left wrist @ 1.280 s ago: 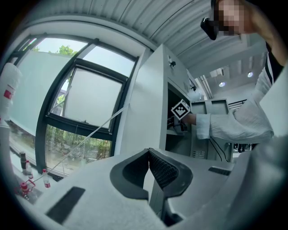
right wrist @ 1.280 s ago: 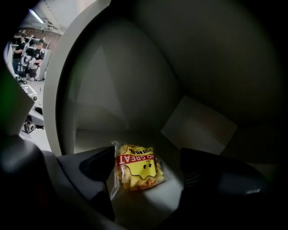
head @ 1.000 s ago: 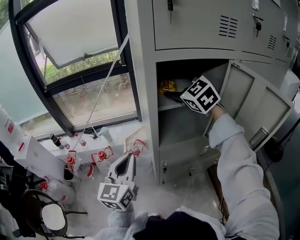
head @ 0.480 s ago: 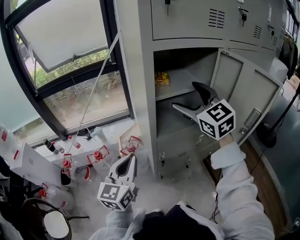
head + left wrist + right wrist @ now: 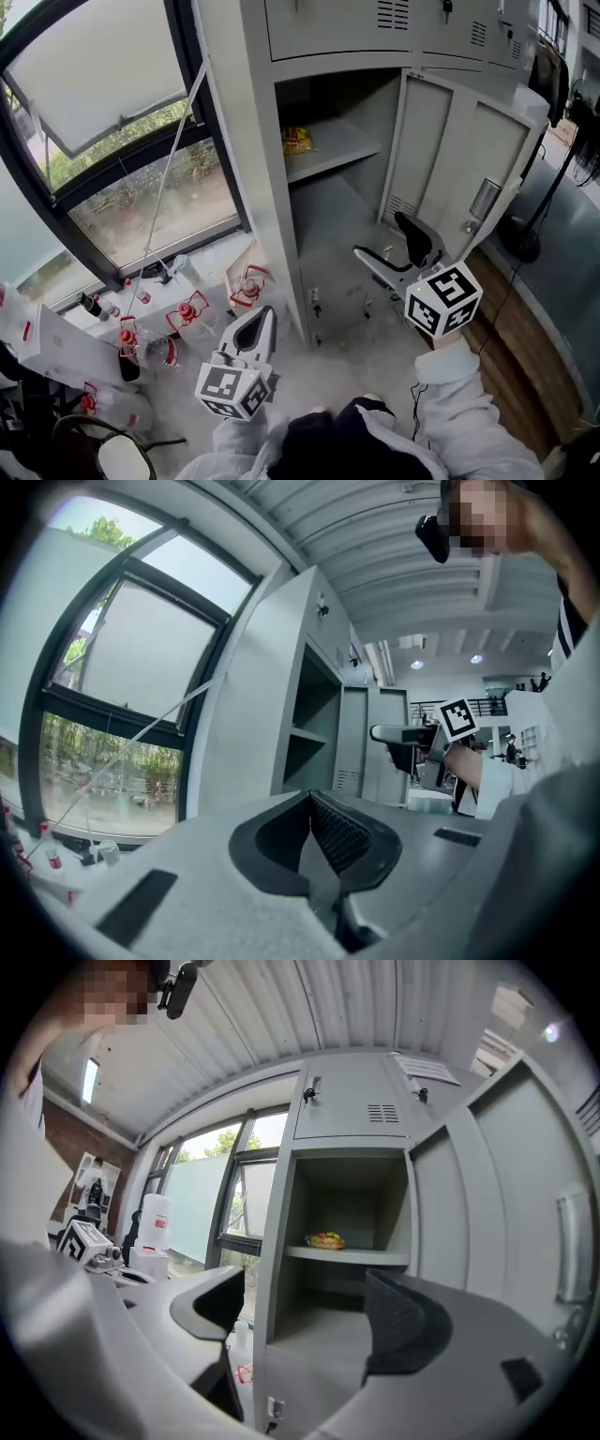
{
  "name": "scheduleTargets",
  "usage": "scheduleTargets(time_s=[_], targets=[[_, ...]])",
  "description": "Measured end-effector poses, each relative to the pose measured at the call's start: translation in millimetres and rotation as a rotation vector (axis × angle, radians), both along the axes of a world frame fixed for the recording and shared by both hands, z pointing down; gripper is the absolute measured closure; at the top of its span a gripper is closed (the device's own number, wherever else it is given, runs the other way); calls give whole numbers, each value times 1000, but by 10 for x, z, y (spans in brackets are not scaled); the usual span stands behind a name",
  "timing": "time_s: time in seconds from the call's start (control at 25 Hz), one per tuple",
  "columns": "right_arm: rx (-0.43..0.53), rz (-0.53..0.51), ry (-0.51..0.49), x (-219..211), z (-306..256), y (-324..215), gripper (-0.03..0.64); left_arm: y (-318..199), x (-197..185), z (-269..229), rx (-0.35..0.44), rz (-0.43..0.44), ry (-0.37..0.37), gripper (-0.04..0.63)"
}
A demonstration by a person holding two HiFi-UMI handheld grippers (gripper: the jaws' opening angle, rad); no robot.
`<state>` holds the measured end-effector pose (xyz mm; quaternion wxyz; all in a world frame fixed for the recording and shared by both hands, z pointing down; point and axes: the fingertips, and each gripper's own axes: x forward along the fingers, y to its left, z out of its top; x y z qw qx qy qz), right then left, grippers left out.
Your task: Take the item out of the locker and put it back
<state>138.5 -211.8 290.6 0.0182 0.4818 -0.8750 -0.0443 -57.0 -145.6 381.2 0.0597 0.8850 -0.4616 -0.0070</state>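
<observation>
A yellow and red snack packet (image 5: 298, 141) lies on the shelf of the open grey locker (image 5: 246, 169); the right gripper view shows the packet (image 5: 324, 1239) straight ahead on the shelf. My right gripper (image 5: 380, 236) hangs outside the locker, below the shelf and in front of the lower compartment. Its jaws stand wide, are closing slightly, and have nothing between them. The left gripper (image 5: 253, 330) stays low near the floor, left of the locker, its jaws pressed together and empty. In the left gripper view the right gripper (image 5: 403, 738) shows beside the locker.
The locker door (image 5: 459, 159) swings open to the right. Several bottles with red caps (image 5: 187, 314) and white containers (image 5: 42, 328) stand by the window at left. A round stool (image 5: 117, 457) is at the bottom left. Cables lie on the wooden floor strip (image 5: 525, 337).
The right gripper has come out of the locker, moving down and to the right with nothing in it, while the packet stays on the shelf. The left gripper has not moved.
</observation>
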Motion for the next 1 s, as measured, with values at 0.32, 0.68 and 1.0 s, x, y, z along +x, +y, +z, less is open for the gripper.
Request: scheduleTargets(time_s=[0.32,0.68,1.0], targets=[[-85,166,-101,451,456,395,529,42,225,76,-35,-40,19,588],[-208,224,-81,769,1155,594,618,17,494,244,-76,-72,3,588],[-220,191,-75,769,1200,502,618,-11,598,271,-88,-87,-4,588]])
